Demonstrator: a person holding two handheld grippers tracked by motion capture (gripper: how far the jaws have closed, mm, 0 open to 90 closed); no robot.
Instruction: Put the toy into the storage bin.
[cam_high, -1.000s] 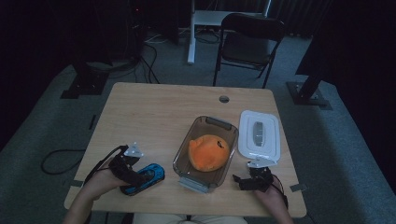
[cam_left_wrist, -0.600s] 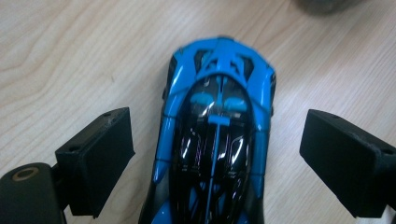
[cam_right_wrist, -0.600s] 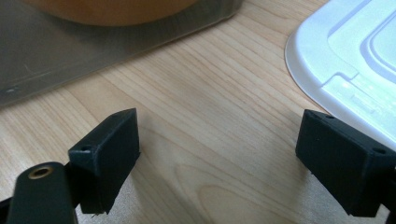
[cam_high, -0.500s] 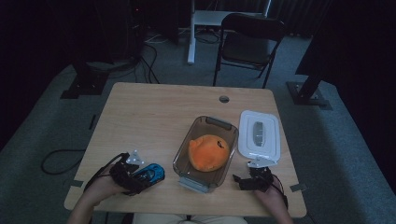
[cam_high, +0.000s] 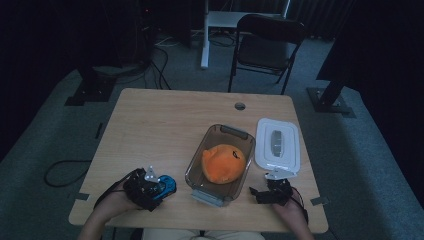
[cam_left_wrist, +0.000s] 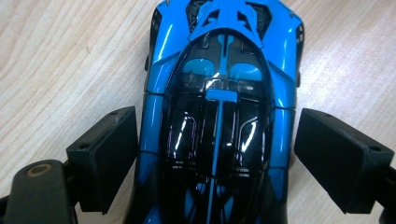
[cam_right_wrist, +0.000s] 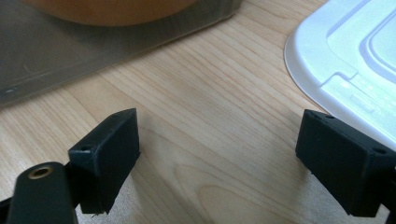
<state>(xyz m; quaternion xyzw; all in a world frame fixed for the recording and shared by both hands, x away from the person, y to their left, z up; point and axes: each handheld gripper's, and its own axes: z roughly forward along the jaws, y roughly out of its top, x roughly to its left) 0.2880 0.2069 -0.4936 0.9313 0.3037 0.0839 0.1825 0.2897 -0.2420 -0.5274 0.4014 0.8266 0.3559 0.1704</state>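
The light wooden table (cam_high: 165, 125) fills mid-frame in the high view. At lower centre sits a clear rectangular container (cam_high: 244, 137) holding an orange plush (cam_high: 223, 162), with a white plastic lid (cam_high: 277, 142) to its right. At lower left, the left gripper (cam_left_wrist: 215, 149) has just been closing around the glossy blue toy car (cam_left_wrist: 219, 93), pads not yet pressing. A firm squeeze likely comes next. The right gripper (cam_right_wrist: 217, 158) rests open at lower right.
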